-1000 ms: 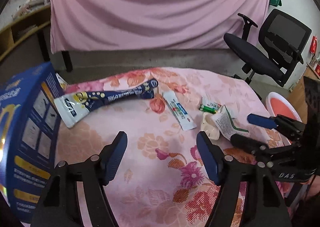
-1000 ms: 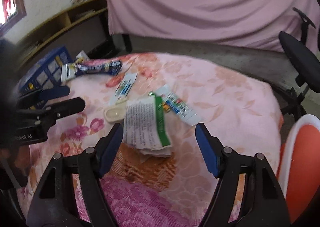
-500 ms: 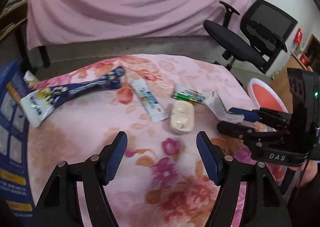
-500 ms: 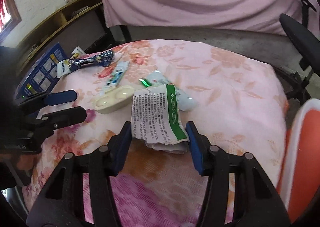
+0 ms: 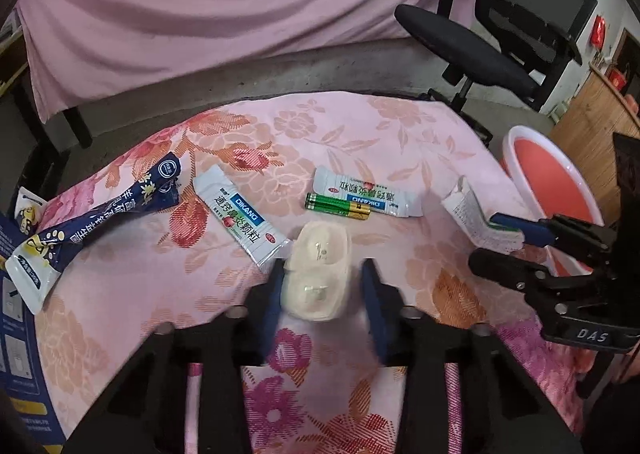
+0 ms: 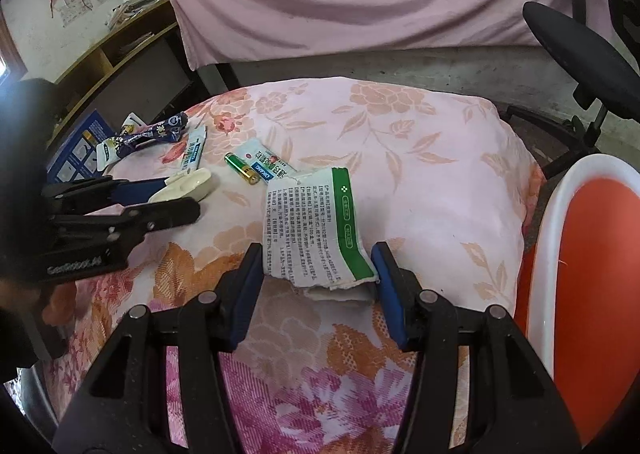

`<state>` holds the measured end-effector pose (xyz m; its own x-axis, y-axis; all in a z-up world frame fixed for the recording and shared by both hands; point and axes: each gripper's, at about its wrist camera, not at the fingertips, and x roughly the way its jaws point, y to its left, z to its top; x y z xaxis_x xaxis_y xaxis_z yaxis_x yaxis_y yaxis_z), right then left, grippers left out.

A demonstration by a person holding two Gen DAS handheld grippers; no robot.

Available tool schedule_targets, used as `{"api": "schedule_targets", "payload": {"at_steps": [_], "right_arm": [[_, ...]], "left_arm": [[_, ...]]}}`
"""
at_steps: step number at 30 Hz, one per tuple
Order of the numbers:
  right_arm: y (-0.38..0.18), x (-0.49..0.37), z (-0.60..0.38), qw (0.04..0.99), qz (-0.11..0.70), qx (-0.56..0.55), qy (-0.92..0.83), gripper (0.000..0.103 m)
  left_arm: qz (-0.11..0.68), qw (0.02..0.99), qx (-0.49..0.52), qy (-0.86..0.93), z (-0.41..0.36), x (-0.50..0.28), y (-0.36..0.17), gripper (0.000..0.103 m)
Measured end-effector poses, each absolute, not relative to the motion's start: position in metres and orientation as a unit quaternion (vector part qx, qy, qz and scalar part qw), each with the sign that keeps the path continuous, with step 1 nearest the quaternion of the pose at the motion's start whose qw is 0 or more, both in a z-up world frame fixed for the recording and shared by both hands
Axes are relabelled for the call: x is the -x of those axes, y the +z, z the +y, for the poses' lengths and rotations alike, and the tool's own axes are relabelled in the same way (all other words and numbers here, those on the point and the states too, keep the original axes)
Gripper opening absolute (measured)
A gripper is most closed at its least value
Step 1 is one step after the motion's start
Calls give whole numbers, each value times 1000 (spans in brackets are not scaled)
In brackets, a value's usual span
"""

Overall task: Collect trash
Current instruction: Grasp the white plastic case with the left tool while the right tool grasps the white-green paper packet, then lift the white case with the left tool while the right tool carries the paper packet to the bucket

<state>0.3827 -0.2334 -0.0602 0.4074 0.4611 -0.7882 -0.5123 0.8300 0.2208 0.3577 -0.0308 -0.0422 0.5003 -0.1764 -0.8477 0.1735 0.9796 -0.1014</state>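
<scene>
A cream plastic blister tray [image 5: 318, 274] lies on the floral cloth between the fingers of my left gripper [image 5: 320, 286]. Its jaws are closing; the left pad touches the tray and a small gap remains at the right pad. My right gripper [image 6: 318, 270] is shut on a white paper packet with a green stripe [image 6: 316, 226], its pads against both edges. Further back lie two green batteries [image 5: 338, 207], two white DIKANG sachets [image 5: 240, 220] and a dark blue wrapper [image 5: 96, 214]. In the right wrist view the left gripper [image 6: 180, 198] straddles the tray [image 6: 188, 184].
A red basin with a white rim [image 6: 592, 254] stands off the table's right edge. A blue box [image 5: 16, 334] sits at the left edge. A black office chair [image 5: 480, 50] stands behind on the right, and a pink curtain hangs at the back.
My left gripper moved right over the cream tray and its jaws narrowed around it. My right gripper slid forward and shut on the paper packet.
</scene>
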Motion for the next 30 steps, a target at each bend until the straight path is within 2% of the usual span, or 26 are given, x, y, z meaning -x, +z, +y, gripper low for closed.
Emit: {"api": "schedule_targets", "payload": {"at_steps": [7, 12, 23, 30], "right_arm": [[-56, -378, -237, 847, 447, 21, 287, 75], [-41, -368, -251, 873, 399, 2, 280, 75], [39, -295, -305, 968, 121, -26, 218, 76], [62, -272, -354, 983, 44, -68, 163, 76]], "left_arm": [[475, 875, 10, -93, -34, -337, -37, 24], [402, 910, 51, -95, -38, -309, -15, 24], [178, 976, 16, -126, -95, -258, 69, 24], [96, 981, -16, -170, -148, -245, 89, 24]]}}
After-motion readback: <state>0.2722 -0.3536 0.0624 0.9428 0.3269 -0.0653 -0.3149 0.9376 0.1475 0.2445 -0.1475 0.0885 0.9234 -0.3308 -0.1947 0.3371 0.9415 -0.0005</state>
